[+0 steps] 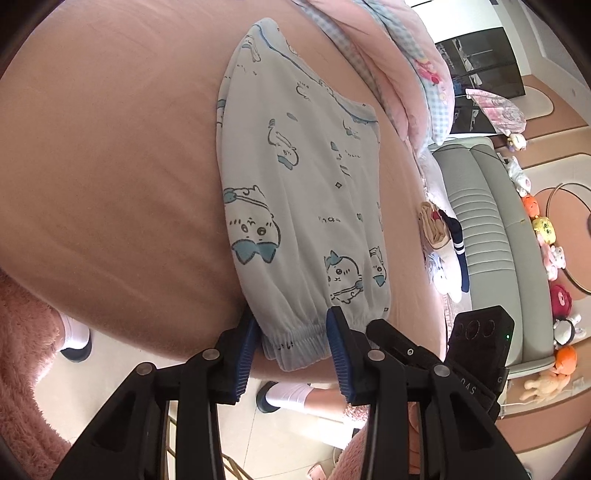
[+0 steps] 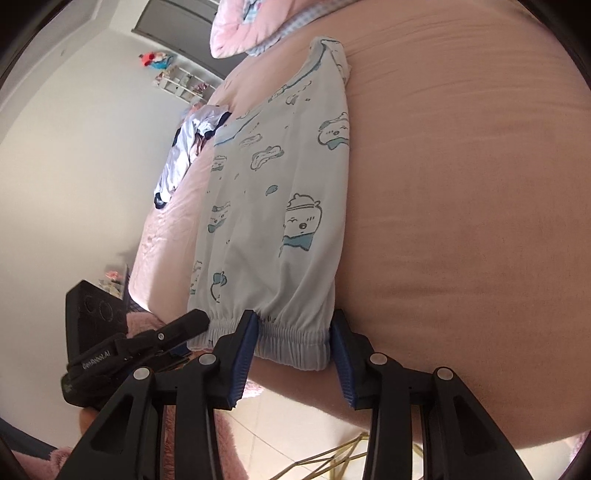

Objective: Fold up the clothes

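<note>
Pale blue pyjama trousers (image 1: 295,184) (image 2: 280,203) printed with cartoon animals lie lengthwise on the pink-brown bed (image 1: 110,166) (image 2: 461,184). Their gathered elastic cuff (image 1: 295,336) (image 2: 291,336) lies at the near edge of the mattress. My left gripper (image 1: 291,325) has its blue pads pressed on the left part of the cuff, with bunched cloth between them. My right gripper (image 2: 293,325) clamps the right part of the same cuff. Each view shows the other gripper beside it: the right gripper (image 1: 391,332) and the left gripper (image 2: 192,319), both at the cuff.
A pink and checked quilt (image 1: 406,55) (image 2: 240,33) lies at the bed's far end. Loose clothes (image 2: 188,147) (image 1: 443,240) sit near the bed's side. A grey bench (image 1: 487,221) and plush toys (image 1: 543,229) stand beyond. A person's feet in white socks (image 1: 288,395) stand on the tiled floor below.
</note>
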A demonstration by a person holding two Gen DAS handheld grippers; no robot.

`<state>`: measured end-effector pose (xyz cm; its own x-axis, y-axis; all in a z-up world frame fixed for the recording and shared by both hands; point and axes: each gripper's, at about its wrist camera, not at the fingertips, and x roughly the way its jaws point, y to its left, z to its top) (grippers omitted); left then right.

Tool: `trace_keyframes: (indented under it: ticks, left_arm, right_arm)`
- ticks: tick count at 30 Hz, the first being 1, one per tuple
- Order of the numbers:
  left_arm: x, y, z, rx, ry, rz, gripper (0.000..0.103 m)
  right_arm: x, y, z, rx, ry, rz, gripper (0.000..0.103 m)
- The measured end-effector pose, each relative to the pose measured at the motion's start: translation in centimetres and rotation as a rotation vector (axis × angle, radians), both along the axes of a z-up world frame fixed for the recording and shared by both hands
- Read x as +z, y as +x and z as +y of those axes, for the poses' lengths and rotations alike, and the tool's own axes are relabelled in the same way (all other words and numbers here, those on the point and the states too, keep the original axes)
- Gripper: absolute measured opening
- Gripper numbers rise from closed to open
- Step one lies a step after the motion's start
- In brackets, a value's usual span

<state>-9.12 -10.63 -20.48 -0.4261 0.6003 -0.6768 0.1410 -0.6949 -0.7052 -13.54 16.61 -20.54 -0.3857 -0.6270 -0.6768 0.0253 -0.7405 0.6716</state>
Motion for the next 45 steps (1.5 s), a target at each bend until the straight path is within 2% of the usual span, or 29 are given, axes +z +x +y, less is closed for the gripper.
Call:
trace_keyframes:
  ticks: [3, 6, 10, 15, 18, 21, 26, 31, 33, 37, 41, 45]
  left_arm:
    - [0.4, 0.2, 0.0, -0.008, -0.033, 0.013, 0.02]
    - [1.1, 0.7, -0.2, -0.009, -0.032, 0.038, 0.017]
    - [0.5, 0.6, -0.3, -0.01, -0.023, 0.008, 0.018]
    - [-0.6, -0.1, -0.4, -0.003, 0.008, -0.015, 0.022]
    - [-0.5, -0.6, -0.1, -0.019, -0.006, -0.004, 0.022]
    - [-0.1, -0.5, 0.1, -0.025, -0.027, 0.004, 0.017]
    - [0.4, 0.3, -0.1, -0.021, -0.031, 0.019, 0.018]
    - [-0.7, -0.2, -0.1, -0.003, 0.004, 0.007, 0.022]
    - [-0.4, -0.4, 0.4, -0.021, -0.028, 0.021, 0.022]
    - [1.3, -0.4, 1.0, -0.05, -0.093, 0.053, 0.015]
    - [3.3, 0.3, 0.5, -0.048, -0.074, 0.085, 0.014]
    - [4.4, 0.9, 0.1, -0.067, -0.051, 0.07, 0.014]
  right_arm:
    - [0.0, 0.0, 0.2, -0.014, -0.005, -0.009, 0.035]
    - [1.1, 0.5, -0.7, 0.008, 0.059, 0.022, 0.034]
    - [1.2, 1.1, -1.5, 0.046, 0.137, 0.036, 0.029]
    - [0.6, 0.3, -1.4, 0.029, 0.113, 0.019, 0.029]
    - [0.7, 0.1, -1.6, 0.038, 0.13, 0.035, 0.028]
    - [0.8, 0.2, -1.7, 0.041, 0.133, 0.039, 0.023]
    - [1.4, 1.0, -1.5, 0.061, 0.145, 0.033, 0.022]
    - [0.2, -0.3, -1.2, 0.035, 0.089, 0.011, 0.022]
    - [0.0, -0.7, -1.1, 0.033, 0.072, 0.019, 0.021]
    - [1.4, 0.0, -1.6, 0.046, 0.098, 0.046, 0.016]
    - [3.3, 1.2, -1.8, 0.057, 0.093, 0.081, 0.015]
    - [4.6, 2.1, -1.6, 0.061, 0.062, 0.081, 0.015]
